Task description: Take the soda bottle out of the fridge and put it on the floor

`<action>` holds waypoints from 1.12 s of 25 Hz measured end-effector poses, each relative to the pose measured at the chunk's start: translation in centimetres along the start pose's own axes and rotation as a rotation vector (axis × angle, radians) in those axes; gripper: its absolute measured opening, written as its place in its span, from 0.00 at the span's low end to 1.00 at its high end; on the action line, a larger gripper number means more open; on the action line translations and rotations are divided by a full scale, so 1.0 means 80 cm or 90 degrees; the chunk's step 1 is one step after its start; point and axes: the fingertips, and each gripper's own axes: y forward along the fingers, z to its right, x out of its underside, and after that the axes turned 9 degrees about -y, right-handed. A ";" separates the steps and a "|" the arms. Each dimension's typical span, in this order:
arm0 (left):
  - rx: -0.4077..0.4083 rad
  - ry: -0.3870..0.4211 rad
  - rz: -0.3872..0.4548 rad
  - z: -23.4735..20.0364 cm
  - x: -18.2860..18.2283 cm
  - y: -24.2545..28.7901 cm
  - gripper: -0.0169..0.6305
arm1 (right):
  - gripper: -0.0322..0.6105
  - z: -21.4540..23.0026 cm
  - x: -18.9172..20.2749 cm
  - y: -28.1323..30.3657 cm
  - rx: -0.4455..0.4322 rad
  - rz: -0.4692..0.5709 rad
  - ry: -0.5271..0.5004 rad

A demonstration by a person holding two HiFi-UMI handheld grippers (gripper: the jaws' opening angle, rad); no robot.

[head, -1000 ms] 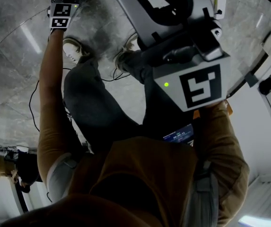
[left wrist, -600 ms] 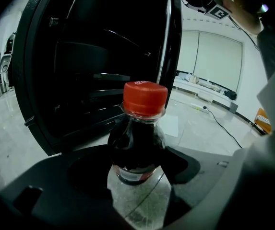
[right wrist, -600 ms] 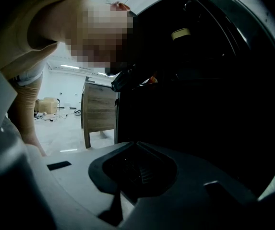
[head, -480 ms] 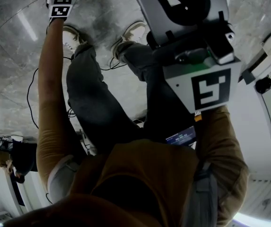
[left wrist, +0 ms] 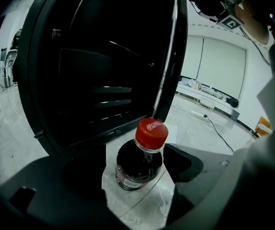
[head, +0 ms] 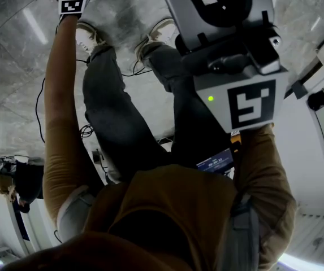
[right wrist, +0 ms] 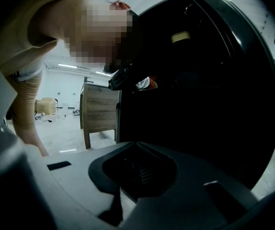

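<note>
The left hand-held gripper [left wrist: 135,172] has its jaws spread wide on either side of the soda bottle [left wrist: 138,164], with a strip of bare floor showing between the left jaw and the bottle; whether the right jaw touches it I cannot tell. The bottle stands upright on the pale marble floor [left wrist: 144,205], dark liquid inside and a red cap [left wrist: 151,133] on top, just in front of the black fridge [left wrist: 94,71], whose dark inside with its shelves fills the space behind it. The right hand-held gripper [right wrist: 137,174] has its jaws drawn narrow, almost together, with nothing between them, and it points at the fridge's dark inside. To its left, farther off, stands a wooden cabinet [right wrist: 99,114], and beyond that a cardboard box [right wrist: 43,105] on the floor. From the head view, the left arm in a tan sleeve [head: 60,112] reaches down past the person's pale shoes [head: 88,35].
</note>
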 end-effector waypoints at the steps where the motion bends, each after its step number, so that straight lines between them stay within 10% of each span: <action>1: 0.002 -0.006 -0.001 0.001 -0.002 -0.002 0.58 | 0.05 0.000 0.002 0.001 -0.001 -0.003 0.006; 16: -0.017 0.033 -0.093 0.050 -0.078 -0.162 0.56 | 0.05 -0.012 -0.146 -0.055 0.031 0.002 0.047; 28: -0.036 0.010 -0.119 0.087 -0.145 -0.249 0.21 | 0.05 0.003 -0.257 -0.107 0.084 0.020 0.048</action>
